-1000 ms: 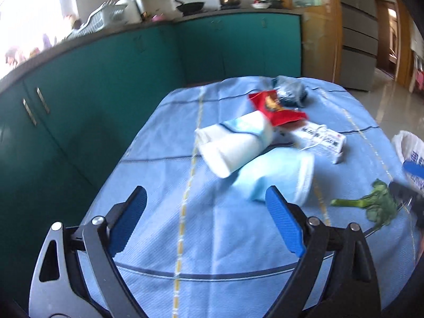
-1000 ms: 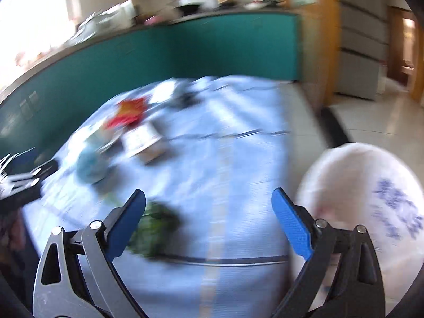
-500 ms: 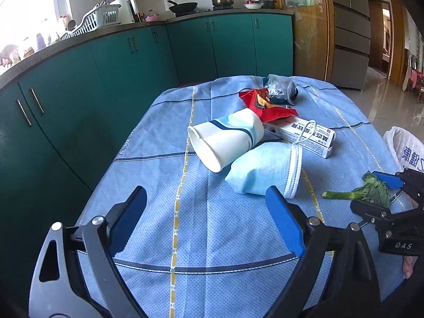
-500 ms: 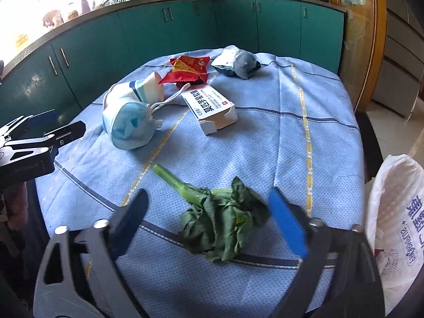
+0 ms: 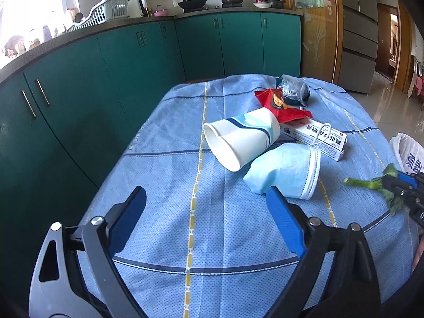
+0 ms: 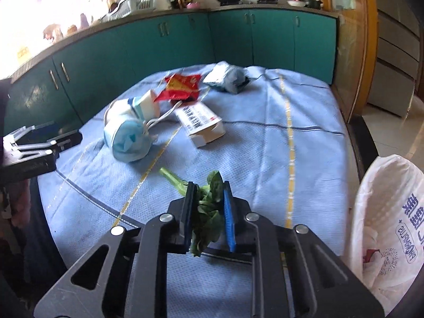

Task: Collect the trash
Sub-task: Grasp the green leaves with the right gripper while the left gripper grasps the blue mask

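Right hand-held gripper (image 6: pixel 207 206) has just closed; its jaws now pinch the leafy end of the green vegetable scrap (image 6: pixel 204 209), stem sticking out forward-left, still low over the table (image 6: pixel 265 145). White plastic bag (image 6: pixel 389 225) hangs just right of this gripper off the table edge, likely drop target, so right hand is nearer. Left hand-held gripper (image 5: pixel 206 217) wide open, holding nothing; blue face mask (image 5: pixel 286 169) and paper cup (image 5: pixel 241 140) lie ahead of it, slightly right.
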Demonstrator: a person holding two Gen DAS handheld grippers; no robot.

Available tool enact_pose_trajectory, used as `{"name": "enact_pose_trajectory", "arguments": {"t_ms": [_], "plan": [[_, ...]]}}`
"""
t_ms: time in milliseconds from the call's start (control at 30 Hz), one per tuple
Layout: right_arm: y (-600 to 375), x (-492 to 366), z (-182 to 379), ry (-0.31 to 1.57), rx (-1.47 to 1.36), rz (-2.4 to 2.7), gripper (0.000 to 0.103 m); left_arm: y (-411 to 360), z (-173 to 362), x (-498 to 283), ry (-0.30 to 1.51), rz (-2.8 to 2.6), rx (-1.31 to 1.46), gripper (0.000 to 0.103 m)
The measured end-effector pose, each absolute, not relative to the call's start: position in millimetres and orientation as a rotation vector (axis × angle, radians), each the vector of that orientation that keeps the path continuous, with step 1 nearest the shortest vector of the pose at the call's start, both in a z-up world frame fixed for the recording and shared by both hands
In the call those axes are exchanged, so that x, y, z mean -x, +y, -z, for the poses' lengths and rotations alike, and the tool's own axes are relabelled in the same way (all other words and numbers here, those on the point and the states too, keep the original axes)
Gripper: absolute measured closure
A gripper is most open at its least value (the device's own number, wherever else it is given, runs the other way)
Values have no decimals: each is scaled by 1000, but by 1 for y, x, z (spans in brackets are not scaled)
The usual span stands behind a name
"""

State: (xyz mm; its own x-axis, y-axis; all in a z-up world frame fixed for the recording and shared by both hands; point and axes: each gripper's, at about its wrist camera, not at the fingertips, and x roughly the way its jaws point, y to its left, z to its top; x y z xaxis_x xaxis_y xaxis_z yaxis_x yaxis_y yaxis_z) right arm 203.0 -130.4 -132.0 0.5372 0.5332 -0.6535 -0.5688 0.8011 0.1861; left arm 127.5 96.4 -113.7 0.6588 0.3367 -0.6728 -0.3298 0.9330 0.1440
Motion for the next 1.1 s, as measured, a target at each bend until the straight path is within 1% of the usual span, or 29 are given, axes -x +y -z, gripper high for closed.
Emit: {"name": "enact_pose_trajectory", "arguments": {"t_ms": [167,367,533,800,1100], "plan": [[-148,-212,134,779,-5,-603,82,93,122,-133,787,-352,2,11],[-136,-213,144,802,59,-592,82,87,124,-132,793,-361,-18,11],[-144,-221,148,837,-10,-617,82,94,107,-110,760,-430,-18,11],[-129,-217,147,828,80,-548,82,101,67,-49,690,-546,-10,11],[-127,-218,149,833,66,-512,81,88,37,-14,628,-431,45,10]]}}
